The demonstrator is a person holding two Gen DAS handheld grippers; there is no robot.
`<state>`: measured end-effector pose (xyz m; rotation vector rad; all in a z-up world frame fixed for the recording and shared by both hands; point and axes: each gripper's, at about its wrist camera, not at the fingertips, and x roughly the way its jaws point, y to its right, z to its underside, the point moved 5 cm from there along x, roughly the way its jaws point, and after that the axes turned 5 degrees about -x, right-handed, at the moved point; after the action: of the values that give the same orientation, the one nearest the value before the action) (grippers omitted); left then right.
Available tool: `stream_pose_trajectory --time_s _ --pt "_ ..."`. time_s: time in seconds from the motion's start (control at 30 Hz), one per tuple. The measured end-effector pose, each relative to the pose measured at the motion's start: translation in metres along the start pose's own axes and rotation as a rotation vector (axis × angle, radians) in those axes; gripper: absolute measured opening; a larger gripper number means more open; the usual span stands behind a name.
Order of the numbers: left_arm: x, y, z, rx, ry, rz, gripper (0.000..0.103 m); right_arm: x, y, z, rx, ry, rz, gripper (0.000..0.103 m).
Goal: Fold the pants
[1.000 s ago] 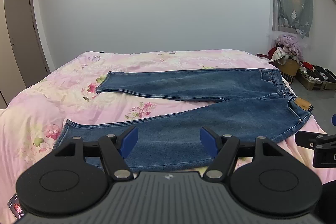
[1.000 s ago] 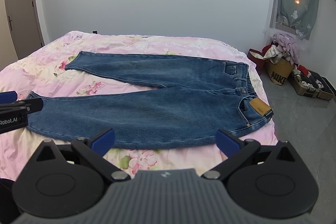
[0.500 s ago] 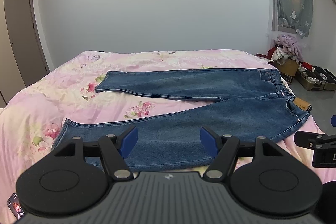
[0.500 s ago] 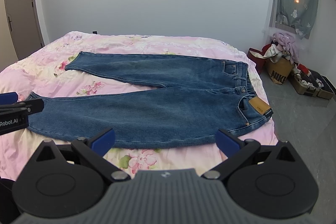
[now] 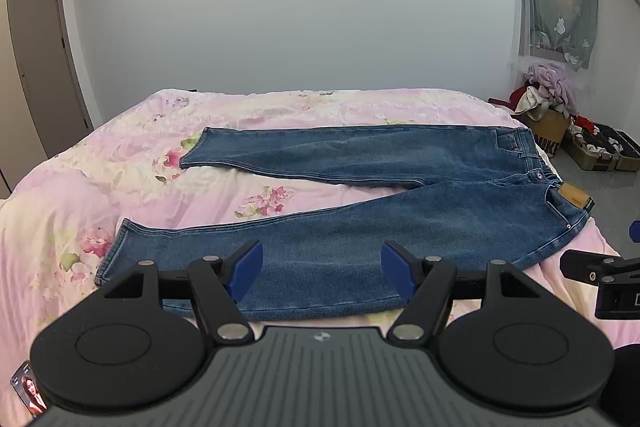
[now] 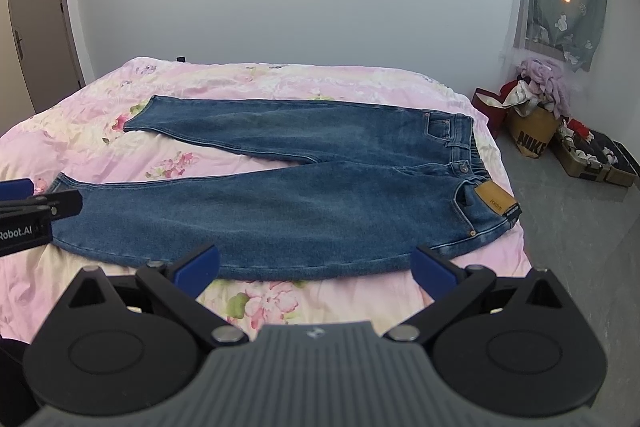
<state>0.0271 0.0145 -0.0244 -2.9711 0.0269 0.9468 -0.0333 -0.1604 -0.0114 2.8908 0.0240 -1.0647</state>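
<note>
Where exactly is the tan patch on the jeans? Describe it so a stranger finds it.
Start at the pink floral bed, where blue jeans lie spread flat. Follow them to the waistband at the right end. The tan leather patch sits at its near corner, the only brown thing on the denim.

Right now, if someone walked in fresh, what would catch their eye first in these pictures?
Blue jeans lie spread flat across the pink floral bedspread, legs splayed apart towards the left and waistband with a tan leather patch at the right edge. Both claws hang open near the bed's near side, the left claw over the near leg, the right claw just short of it. A heap of clothes and boxes sits on the floor at right.
</note>
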Motion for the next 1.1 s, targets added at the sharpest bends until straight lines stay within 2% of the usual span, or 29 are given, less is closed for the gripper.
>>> stream_pose_trajectory --time_s 0.47,0.6,0.77,1.03,1.1 --pt "0.007 -0.007 -0.002 -0.009 -0.022 -0.001 0.080 0.005 0.001 0.001 0.002 0.000 0.004 0.098" --pt "0.016 -0.017 -0.005 -0.009 -0.028 0.003 0.080 0.009 0.007 0.001 -0.017 0.041 -0.008 0.098" --pt "0.036 -0.047 -0.008 0.031 -0.015 -0.070 0.080 0.016 0.025 -0.001 -0.081 0.138 -0.038 0.098" --pt "0.078 -0.123 -0.016 -0.014 -0.071 -0.152 0.074 0.059 0.073 -0.005 -0.126 0.071 -0.011 0.098" --pt "0.090 -0.146 -0.016 -0.049 -0.085 -0.178 0.074 0.074 0.087 -0.004 -0.115 0.048 0.013 0.092"
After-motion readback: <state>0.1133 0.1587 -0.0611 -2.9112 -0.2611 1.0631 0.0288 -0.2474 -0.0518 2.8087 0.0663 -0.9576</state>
